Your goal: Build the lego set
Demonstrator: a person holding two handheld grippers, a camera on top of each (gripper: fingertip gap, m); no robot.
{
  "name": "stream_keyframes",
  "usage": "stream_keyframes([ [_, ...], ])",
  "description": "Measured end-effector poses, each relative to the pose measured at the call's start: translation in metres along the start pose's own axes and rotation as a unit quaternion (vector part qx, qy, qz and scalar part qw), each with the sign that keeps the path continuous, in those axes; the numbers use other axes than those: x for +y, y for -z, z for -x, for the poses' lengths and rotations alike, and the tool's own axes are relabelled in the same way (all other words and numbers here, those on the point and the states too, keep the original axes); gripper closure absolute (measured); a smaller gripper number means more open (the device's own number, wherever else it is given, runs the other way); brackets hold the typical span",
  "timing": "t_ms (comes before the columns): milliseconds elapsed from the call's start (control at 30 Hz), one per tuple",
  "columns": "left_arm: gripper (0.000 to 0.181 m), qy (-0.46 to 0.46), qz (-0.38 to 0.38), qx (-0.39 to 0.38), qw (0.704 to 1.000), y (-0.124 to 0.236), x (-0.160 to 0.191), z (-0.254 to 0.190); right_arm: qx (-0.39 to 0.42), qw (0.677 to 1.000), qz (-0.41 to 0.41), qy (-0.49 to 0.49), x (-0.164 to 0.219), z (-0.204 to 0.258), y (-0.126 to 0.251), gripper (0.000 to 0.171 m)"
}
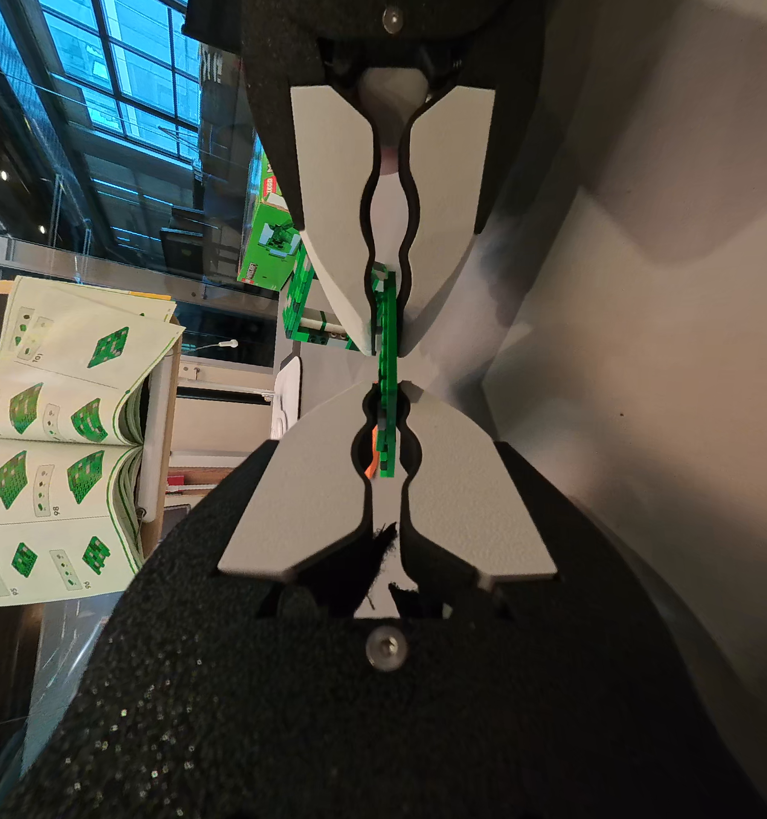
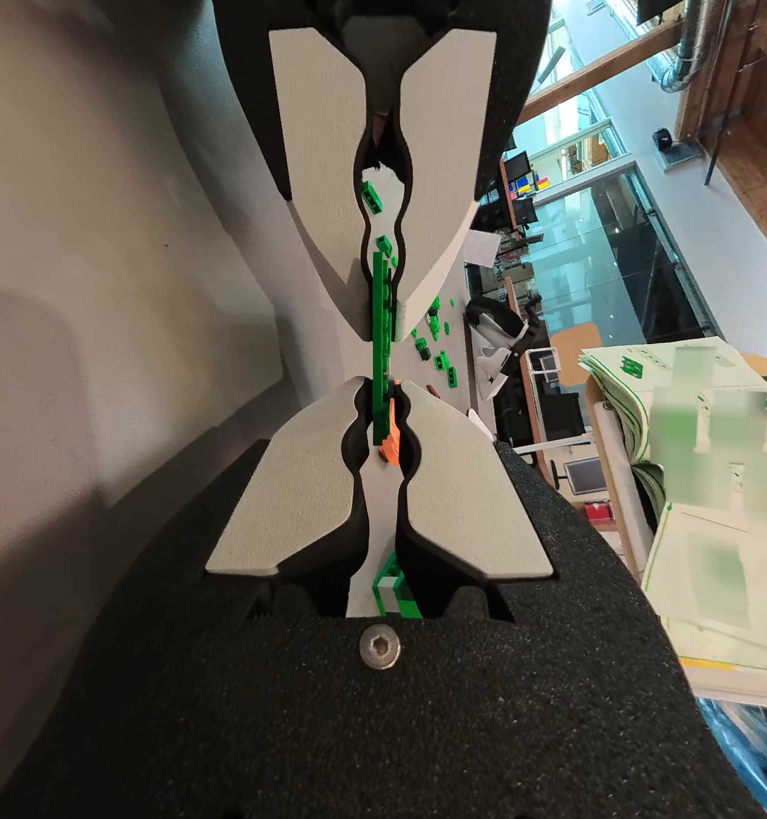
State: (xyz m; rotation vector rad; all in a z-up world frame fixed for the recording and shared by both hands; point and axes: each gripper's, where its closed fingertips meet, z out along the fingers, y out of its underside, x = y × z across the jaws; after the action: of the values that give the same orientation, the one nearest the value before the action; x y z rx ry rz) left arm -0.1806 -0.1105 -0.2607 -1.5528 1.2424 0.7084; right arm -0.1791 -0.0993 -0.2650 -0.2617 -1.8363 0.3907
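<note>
A flat green lego plate assembly (image 1: 388, 368), seen edge-on, is held above the white table (image 1: 639, 399) between two grippers that face each other. My left gripper (image 1: 387, 392) is shut on one end of it, where a small orange piece (image 1: 372, 461) sticks out. My right gripper (image 1: 387, 352) is shut on the other end. In the right wrist view the same plate (image 2: 381, 345) runs from my right gripper (image 2: 382, 384) to my left gripper (image 2: 381, 339), with the orange piece (image 2: 391, 438) between the right fingers.
An open instruction booklet (image 1: 62, 443) lies at the table's side and also shows in the right wrist view (image 2: 705, 443). A green set box (image 1: 268, 248) and a partly built green model (image 1: 302, 319) stand behind. Several loose green bricks (image 2: 435, 345) lie on the table.
</note>
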Motion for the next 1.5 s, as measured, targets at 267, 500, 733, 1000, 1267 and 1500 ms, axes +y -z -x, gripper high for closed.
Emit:
stream_keyframes([
  [267, 0.176, -0.007, 0.012, -0.008, 1.0, 0.0, 0.002, 0.001, -0.001, 0.999, 0.044, 0.024, 0.003, -0.002, -0.001, 0.165],
  [500, 0.176, -0.005, 0.017, -0.012, 1.0, -0.002, 0.003, 0.001, -0.001, 0.999, 0.047, -0.005, 0.004, -0.002, -0.002, 0.164],
  [733, 0.176, 0.005, 0.025, -0.002, 1.0, -0.003, 0.007, -0.001, 0.006, 0.999, 0.036, -0.028, 0.003, -0.002, -0.003, 0.152],
  [1000, 0.176, -0.003, 0.025, -0.001, 1.0, -0.002, 0.005, -0.002, 0.001, 0.999, 0.026, 0.02, -0.001, 0.001, -0.002, 0.164],
  [1267, 0.174, -0.028, 0.013, -0.025, 0.999, -0.002, 0.002, 0.0, 0.018, 0.994, 0.043, 0.1, -0.002, -0.002, 0.001, 0.165],
  [1500, 0.174, -0.04, 0.018, -0.061, 0.997, -0.002, 0.008, 0.009, 0.031, 0.997, 0.006, 0.066, -0.009, -0.007, 0.003, 0.165],
])
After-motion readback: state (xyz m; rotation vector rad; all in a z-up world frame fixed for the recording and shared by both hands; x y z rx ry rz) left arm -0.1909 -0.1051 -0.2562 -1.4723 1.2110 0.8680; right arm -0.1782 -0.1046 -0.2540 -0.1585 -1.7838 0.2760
